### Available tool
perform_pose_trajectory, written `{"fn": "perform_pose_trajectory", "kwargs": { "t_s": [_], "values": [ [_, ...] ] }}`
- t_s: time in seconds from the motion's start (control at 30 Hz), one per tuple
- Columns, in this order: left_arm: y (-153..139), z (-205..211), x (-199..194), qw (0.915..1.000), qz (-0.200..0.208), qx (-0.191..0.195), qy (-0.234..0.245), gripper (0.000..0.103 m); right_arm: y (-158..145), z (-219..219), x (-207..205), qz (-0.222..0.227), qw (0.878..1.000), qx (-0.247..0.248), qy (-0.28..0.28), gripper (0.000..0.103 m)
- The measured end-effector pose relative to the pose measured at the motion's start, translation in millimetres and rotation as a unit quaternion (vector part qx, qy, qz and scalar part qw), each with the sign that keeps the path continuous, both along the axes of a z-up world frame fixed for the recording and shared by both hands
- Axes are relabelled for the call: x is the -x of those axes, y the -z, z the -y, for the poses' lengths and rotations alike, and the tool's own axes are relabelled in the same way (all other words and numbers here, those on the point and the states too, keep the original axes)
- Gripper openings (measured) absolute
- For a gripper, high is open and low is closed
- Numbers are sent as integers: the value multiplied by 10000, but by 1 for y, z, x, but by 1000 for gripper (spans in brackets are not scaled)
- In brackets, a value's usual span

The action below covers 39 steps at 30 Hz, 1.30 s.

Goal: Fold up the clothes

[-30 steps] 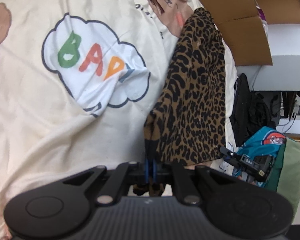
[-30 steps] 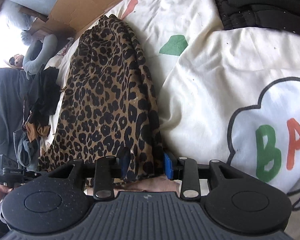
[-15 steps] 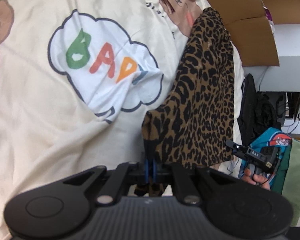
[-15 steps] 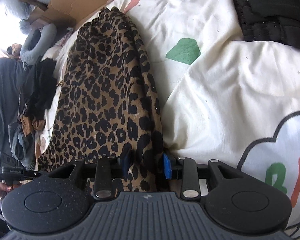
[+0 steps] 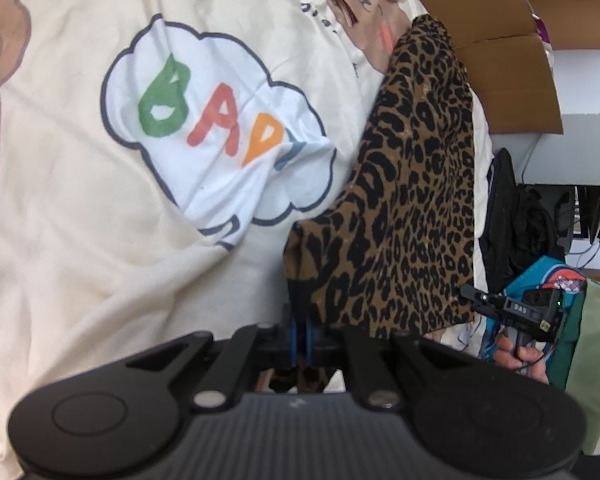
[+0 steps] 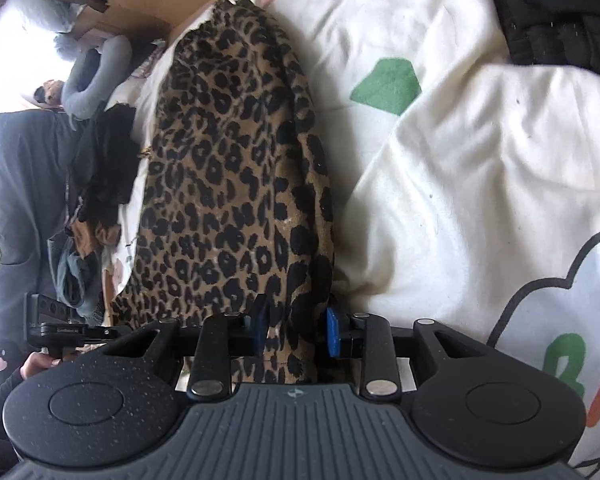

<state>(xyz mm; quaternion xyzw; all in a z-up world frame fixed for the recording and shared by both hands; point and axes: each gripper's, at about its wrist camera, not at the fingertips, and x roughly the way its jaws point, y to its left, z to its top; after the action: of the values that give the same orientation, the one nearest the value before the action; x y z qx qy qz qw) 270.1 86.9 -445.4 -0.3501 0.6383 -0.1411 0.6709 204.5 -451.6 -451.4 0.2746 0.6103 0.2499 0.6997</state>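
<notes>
A leopard-print garment (image 5: 412,200) lies lengthwise on a cream bedspread (image 5: 80,240) printed with a white cloud and coloured letters. My left gripper (image 5: 300,328) is shut on the garment's near corner, which stands up a little from the bed. In the right wrist view the same garment (image 6: 228,184) runs away from me, and its other near corner sits between the blue pads of my right gripper (image 6: 294,326). Those jaws are closing around the cloth, with a gap still between them. Each view shows the other gripper at its edge, held by a hand (image 5: 518,354).
Flattened cardboard (image 5: 496,40) lies past the garment's far end. A black garment (image 6: 560,8) covers the bed's far right corner. Dark clothes (image 6: 104,168) are heaped off the bed's side, near teal and green fabric (image 5: 592,340).
The right gripper's pads have drawn closer together around the leopard cloth, and it has edged forward over the corner. The left gripper keeps its hold, barely shifted.
</notes>
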Motion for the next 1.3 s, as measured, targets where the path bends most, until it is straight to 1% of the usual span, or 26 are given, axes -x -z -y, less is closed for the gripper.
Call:
{"fn": "perform_pose_trajectory", "kwargs": {
  "t_s": [0.03,0.07,0.13,0.23,0.43,0.5,0.6,0.7,0.8,0.93,1.07,1.2,1.3],
  "values": [
    [0,0,0,10000,-4,-4,7,4,2,-1,0,1,10000,64,41,14],
    [0,0,-1,10000,-6,-4,13,4,3,-2,0,-10,10000,78,61,9],
    [-1,-1,-1,10000,-21,27,-6,4,2,-3,0,5,9999,91,63,5],
    [-7,-7,2,9996,-54,214,-185,4,-3,-3,2,64,9999,91,40,3],
    [-31,-7,1,9992,135,363,-129,4,-26,-5,8,215,9998,24,26,2],
    [-38,-10,0,9991,165,336,-192,4,-31,-3,9,228,9997,-51,42,1],
    [-46,-16,0,9986,212,394,-265,4,-40,-1,15,236,9995,-195,52,1],
    [-51,-19,4,9988,190,406,-203,4,-48,1,21,209,9992,-335,46,1],
    [-50,-24,14,9982,135,533,-218,4,-52,6,29,184,9989,-430,-15,1],
    [-41,-29,31,9973,-60,682,-269,4,-54,14,43,93,9981,-603,-70,1],
    [-39,-27,45,9971,-185,737,-93,4,-56,15,59,10,9975,-674,-224,1],
    [-39,-30,56,9961,-265,842,-88,4,-55,20,72,-146,9968,-762,-193,1],
    [-35,-30,60,9960,-316,837,-46,4,-55,19,78,-179,9968,-751,-228,1]
  ]
}}
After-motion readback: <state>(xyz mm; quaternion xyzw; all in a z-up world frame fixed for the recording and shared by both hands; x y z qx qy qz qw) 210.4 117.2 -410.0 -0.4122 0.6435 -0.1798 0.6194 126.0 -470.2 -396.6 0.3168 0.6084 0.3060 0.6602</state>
